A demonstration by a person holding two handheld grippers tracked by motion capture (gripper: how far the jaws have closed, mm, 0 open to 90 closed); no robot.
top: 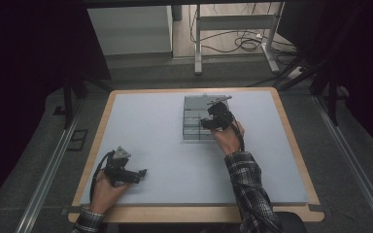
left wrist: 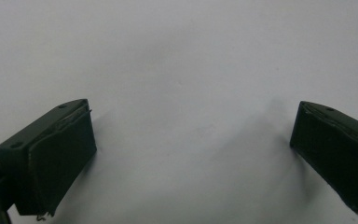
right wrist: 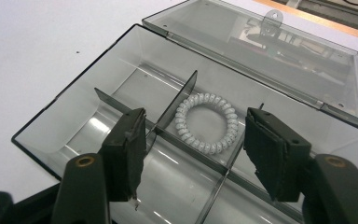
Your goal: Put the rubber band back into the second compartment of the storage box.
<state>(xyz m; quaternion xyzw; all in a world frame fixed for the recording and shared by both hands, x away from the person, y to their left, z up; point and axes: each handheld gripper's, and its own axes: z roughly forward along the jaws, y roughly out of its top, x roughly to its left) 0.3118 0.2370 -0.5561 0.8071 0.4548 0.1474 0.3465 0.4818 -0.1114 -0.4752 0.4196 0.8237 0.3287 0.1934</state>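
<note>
A clear plastic compartment box lies on the table with its hinged lid folded open behind it. A white spiral hair tie rests flat in one middle compartment, between thin dividers. My right gripper hovers just above the box, jaws apart on either side of the hair tie's compartment and not touching it. In the high view the box sits right of the table's centre, with my right gripper over its near right part. My left gripper rests open at the front left; nothing is between its jaws.
The pale grey table mat has a wooden rim. Beyond the far edge stand a desk frame and loose cables on the floor. Dark stands flank both sides.
</note>
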